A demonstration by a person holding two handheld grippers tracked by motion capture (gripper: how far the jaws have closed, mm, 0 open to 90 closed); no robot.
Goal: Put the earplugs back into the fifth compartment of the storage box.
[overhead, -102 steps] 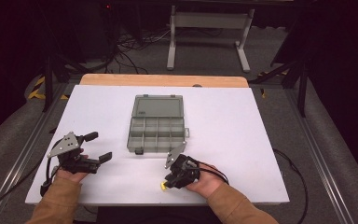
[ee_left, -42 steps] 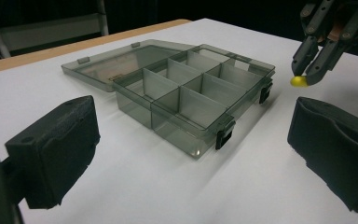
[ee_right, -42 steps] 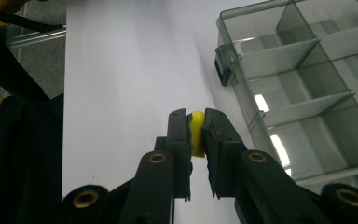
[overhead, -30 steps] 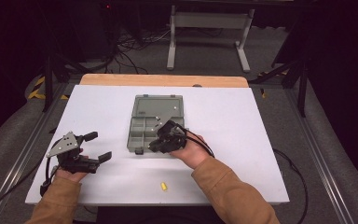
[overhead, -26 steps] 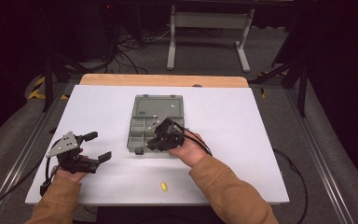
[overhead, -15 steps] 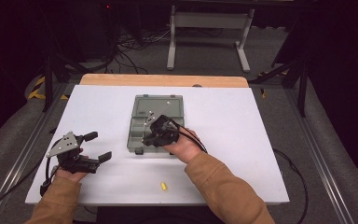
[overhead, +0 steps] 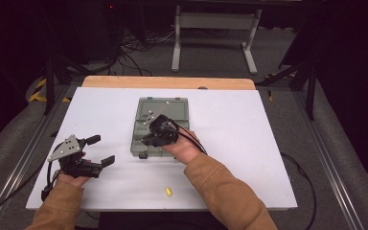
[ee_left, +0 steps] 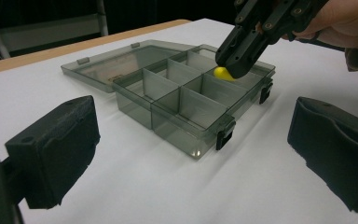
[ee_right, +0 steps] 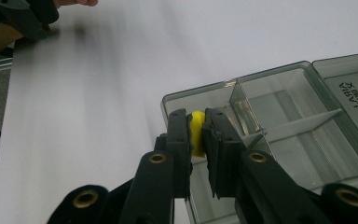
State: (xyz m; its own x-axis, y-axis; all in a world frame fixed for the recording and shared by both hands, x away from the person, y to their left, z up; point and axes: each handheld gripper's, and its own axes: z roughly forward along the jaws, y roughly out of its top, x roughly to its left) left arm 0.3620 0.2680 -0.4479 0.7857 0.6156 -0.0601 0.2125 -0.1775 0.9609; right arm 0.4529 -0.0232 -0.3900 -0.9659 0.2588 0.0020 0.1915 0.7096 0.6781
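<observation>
right gripper [ee_right: 196,128] | soft yellow plug [ee_right: 196,133] | smoky plastic box [overhead: 159,125]

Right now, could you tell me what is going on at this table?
A person is sorting small yellow pieces into a clear grey compartment box with its lid open. The right claw is shut on one yellow piece and holds it over a compartment at the box's near edge. The left claw rests open on the white table, holding nothing. Another yellow piece lies on the table near the person.
</observation>
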